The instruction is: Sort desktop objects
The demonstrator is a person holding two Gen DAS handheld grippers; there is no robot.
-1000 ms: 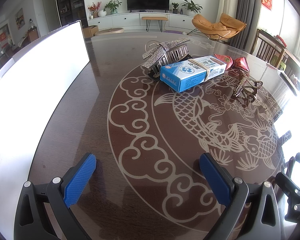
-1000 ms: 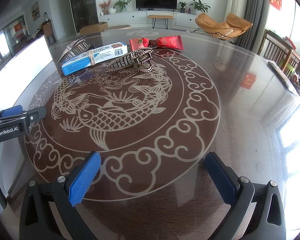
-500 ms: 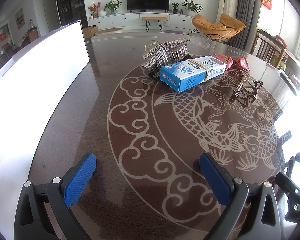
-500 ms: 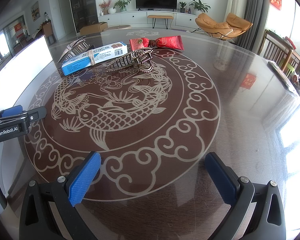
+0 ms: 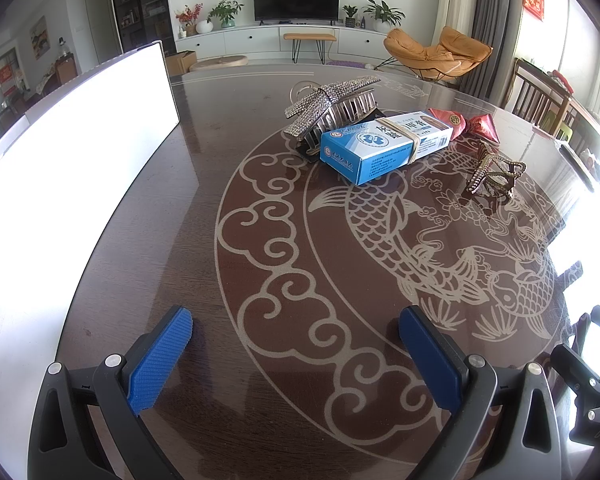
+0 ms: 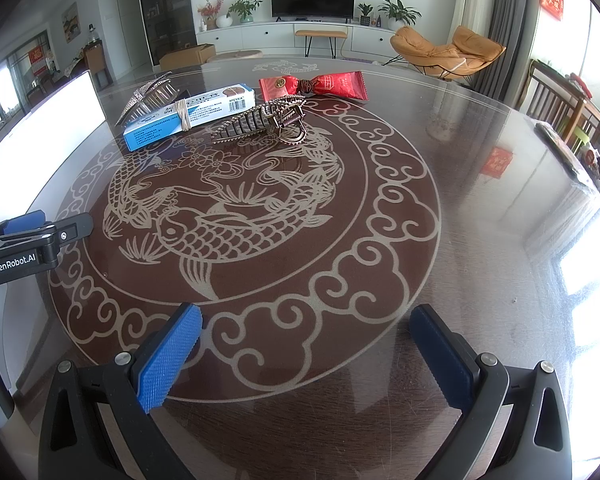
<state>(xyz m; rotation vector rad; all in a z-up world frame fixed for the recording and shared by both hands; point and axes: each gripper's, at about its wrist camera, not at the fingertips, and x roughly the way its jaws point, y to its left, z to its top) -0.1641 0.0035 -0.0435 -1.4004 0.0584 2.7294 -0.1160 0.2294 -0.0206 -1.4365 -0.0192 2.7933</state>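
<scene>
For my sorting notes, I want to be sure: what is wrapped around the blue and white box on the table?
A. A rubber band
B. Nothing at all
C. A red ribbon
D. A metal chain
A. A tan rubber band circles the middle of the blue and white box, seen in both wrist views.
</scene>
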